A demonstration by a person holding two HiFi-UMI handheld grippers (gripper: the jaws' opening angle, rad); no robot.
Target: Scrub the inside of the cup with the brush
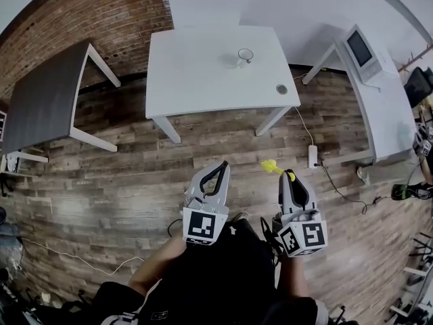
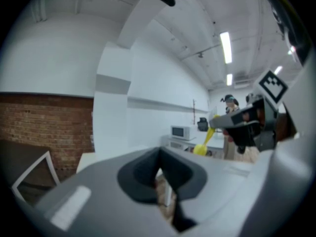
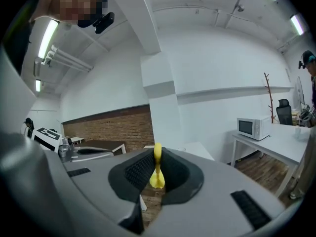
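Gripping yellow brush in right hand-held gripper, jaws pinched on handle, head poking forward. Carrying left hand-held gripper beside it, jaws fully together, empty. Spotting cup on white bench ahead, well apart from both, beyond wood floor.

brush: yellow | cup: clear | left gripper, right gripper: grey, black-and-white square markers | table: white | side table: dark grey top, white legs | microwave: white | floor: brown wood planks | wall: red-brown brick
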